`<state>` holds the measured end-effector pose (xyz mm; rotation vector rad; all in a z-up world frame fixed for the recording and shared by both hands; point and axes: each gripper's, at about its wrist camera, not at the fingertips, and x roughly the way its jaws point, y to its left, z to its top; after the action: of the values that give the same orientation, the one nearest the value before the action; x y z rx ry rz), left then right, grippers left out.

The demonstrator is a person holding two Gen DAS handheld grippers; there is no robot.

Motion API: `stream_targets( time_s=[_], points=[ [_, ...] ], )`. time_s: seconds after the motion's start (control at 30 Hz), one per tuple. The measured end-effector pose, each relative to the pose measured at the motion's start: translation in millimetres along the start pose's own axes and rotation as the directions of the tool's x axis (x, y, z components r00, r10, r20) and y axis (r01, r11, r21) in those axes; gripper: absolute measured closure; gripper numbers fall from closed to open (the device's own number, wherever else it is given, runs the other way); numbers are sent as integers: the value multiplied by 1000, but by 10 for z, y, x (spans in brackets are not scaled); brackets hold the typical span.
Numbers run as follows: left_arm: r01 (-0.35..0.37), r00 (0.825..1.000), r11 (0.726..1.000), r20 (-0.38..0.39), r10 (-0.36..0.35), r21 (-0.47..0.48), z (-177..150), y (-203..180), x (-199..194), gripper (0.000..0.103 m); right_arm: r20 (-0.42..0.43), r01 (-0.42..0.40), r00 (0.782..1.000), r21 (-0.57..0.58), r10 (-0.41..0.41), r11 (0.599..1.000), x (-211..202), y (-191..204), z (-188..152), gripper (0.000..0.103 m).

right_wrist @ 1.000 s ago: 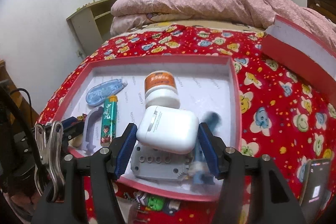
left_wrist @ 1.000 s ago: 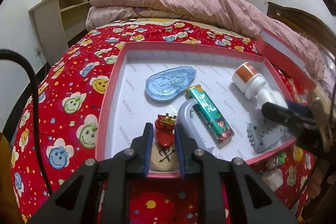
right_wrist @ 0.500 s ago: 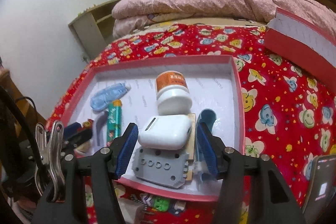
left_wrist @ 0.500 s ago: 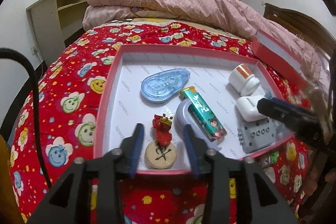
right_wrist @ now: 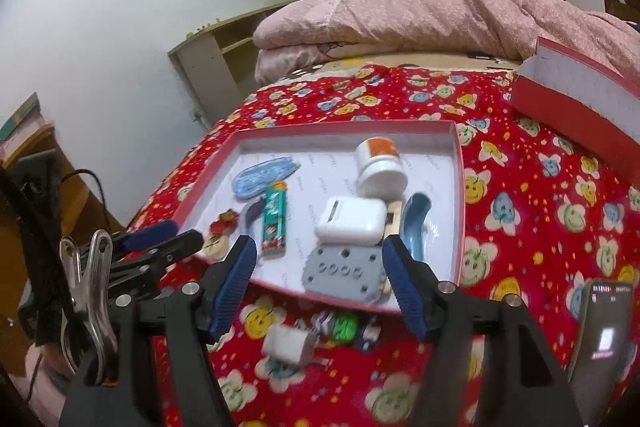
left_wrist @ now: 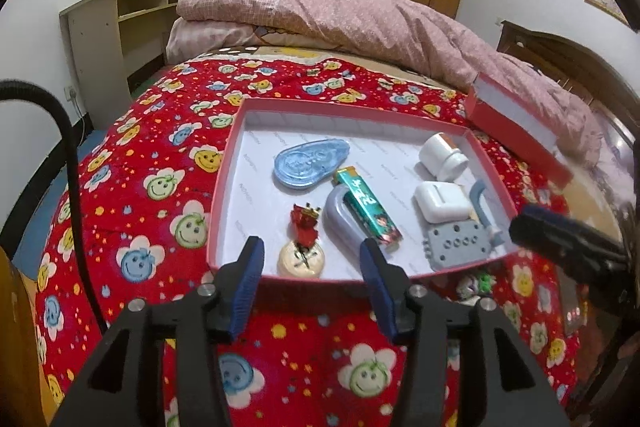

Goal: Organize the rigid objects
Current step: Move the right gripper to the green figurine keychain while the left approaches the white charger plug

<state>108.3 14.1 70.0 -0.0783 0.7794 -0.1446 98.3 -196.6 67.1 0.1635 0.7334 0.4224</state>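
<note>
Left gripper: black frame with ribbed blue pads; jaws have just been opening and stand apart, nothing between them, poised over the near rim of the tray.
Right gripper: same build; jaws have just been opening, apart and empty, with the white case lying free beyond them.
Figurine: small red glossy figure on a round cream disc, in the tray's near left area, just beyond the left pads and not touched.
Grey curved piece: smooth, U-shaped plastic, beside the figurine and touching the lighter.
Lighter: slim green rectangular bar with a printed cartoon wrap, lying diagonally.
Tape dispenser: translucent blue, teardrop-shaped, flat, behind the lighter.
White case: glossy rounded-corner box, resting partly on the grey block.
Grey block: matt flat plate with a row of round holes, at the tray's near edge.
Blue curved handle: smooth, arched plastic, to the right of the case.
Bottle: white cylinder with an orange label, lying on its side behind the case.
Tray: shallow red cardboard box lid with a white printed lining, holding all these items.
Bedspread: red fabric printed with smiling flowers, beneath the tray.
Loose items: a white plug and small toys, blurred, on the bedspread in front of the tray.
</note>
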Motion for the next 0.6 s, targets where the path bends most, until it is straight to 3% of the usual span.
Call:
stream_targets(
  time_s=[0.3,0.6],
  points=[
    [33,999,999,0,-33,8,-149,-115,-209,51,-37,-22,999,-56,20,998,-319,111,-438,36],
    [58,998,997,-16,-57,56,-315,-336,-317,51,-77,66,994,-84,-72,994,-465,101,-1063,36]
  ],
)
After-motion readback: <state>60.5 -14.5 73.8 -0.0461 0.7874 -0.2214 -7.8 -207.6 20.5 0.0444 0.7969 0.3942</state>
